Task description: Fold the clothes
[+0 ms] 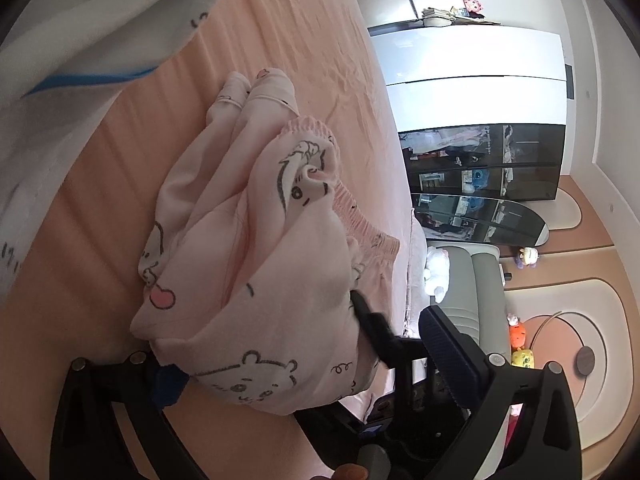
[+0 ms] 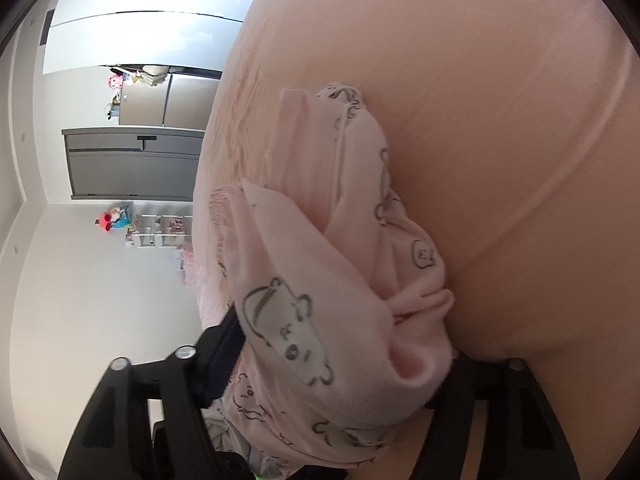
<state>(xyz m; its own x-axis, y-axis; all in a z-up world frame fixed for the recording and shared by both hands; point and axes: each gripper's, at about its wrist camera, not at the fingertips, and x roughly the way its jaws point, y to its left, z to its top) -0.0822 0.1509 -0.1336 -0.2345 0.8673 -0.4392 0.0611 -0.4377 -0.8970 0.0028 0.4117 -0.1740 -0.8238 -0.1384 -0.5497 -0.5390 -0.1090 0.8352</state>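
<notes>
Pale pink pants [image 1: 256,248] printed with cartoon animals, with a gathered elastic waistband, lie bunched on the peach bed sheet [image 1: 280,32]. My left gripper [image 1: 304,364] stands wide open around the near end of the bundle, its fingers apart with cloth draped between them. The other gripper's black finger [image 1: 376,328] shows beside the cloth. In the right wrist view the same pants [image 2: 320,280] fill the gap of my right gripper [image 2: 332,364], whose fingers press on the bunched cloth from both sides.
A white garment with a blue stripe [image 1: 80,52] lies on the bed at the left. Beyond the bed's edge stand wardrobes [image 1: 476,80], a dark glass cabinet [image 1: 480,164] and plush toys [image 1: 520,344]. The sheet [image 2: 480,80] stretches far.
</notes>
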